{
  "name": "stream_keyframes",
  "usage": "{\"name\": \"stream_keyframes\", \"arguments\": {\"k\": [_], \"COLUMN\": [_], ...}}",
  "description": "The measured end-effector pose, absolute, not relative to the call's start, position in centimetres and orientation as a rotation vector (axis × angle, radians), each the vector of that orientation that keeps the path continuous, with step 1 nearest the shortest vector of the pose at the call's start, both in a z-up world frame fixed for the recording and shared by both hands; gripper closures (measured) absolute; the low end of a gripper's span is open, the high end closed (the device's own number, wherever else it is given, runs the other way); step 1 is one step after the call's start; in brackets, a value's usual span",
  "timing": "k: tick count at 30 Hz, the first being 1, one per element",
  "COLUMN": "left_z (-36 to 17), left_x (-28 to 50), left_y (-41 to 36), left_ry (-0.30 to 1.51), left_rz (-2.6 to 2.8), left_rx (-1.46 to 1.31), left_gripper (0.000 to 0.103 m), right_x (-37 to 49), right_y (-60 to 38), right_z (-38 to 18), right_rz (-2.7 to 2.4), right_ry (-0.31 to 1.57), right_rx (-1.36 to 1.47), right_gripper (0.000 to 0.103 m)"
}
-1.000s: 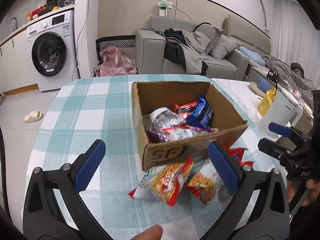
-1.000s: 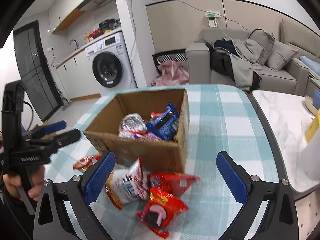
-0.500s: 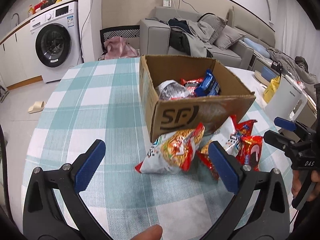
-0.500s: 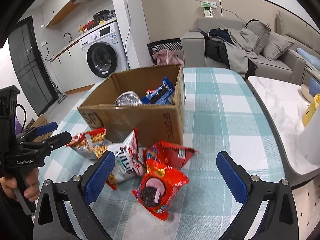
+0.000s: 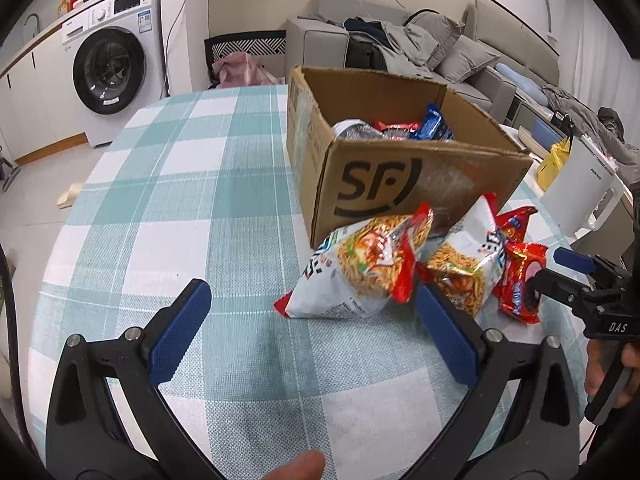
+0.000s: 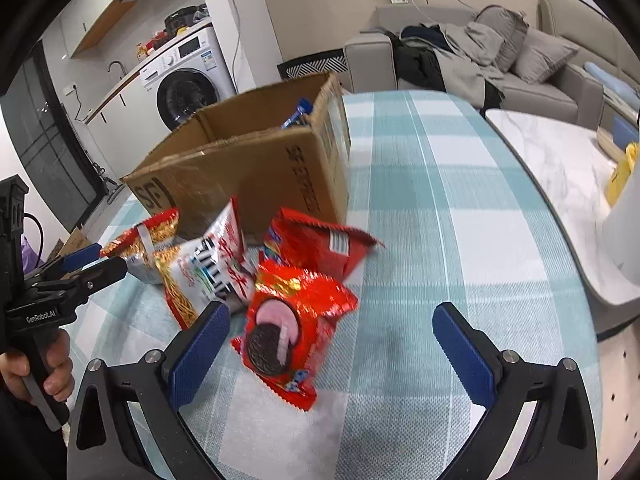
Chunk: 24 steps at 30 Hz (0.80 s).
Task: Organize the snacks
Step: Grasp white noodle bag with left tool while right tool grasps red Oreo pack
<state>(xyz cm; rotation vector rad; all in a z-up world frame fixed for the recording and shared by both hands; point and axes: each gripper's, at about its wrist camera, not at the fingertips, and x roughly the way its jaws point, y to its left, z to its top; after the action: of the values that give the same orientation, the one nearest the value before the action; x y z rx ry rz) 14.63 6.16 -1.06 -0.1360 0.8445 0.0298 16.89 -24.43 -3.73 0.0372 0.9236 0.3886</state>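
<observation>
A cardboard box [image 5: 404, 184] [image 6: 248, 172] with several snack packs inside stands on the checked table. In front of it lie two noodle snack bags [image 5: 368, 268] [image 5: 466, 268], a red cookie pack [image 6: 296, 320] [image 5: 520, 280] and another red pack [image 6: 320, 244]. My left gripper [image 5: 316, 336] is open and empty, low over the table just short of the nearer noodle bag. My right gripper [image 6: 332, 344] is open and empty, with the cookie pack between its fingers' line, near the left finger [image 6: 200, 352].
A white kettle [image 5: 580, 196] and a yellow bag [image 5: 554, 160] stand on the marble side table [image 6: 560, 168] to the right. The checked tablecloth [image 5: 180, 208] spreads left of the box. A sofa and washing machine stand behind.
Both grippers have dropped lower and moved closer to the loose packs in front of the box. The box now appears higher and farther in both views. Both stay open.
</observation>
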Motion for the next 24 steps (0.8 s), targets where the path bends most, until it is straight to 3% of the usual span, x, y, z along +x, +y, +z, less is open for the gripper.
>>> {"name": "stream_keyframes", "arguments": {"k": [24], "left_z": [-4.4], "left_x": [17.0], "left_y": [6.1], "left_ry": [0.919], "left_rz": [0.016], "left_rx": [-0.096], "left_gripper": [0.001], "right_x": [17.7], "right_y": [-22.1], "right_z": [-6.3], "right_rz": [0.425], "right_ry": [0.988], "right_rx": [-0.002], "right_gripper": [0.001]}}
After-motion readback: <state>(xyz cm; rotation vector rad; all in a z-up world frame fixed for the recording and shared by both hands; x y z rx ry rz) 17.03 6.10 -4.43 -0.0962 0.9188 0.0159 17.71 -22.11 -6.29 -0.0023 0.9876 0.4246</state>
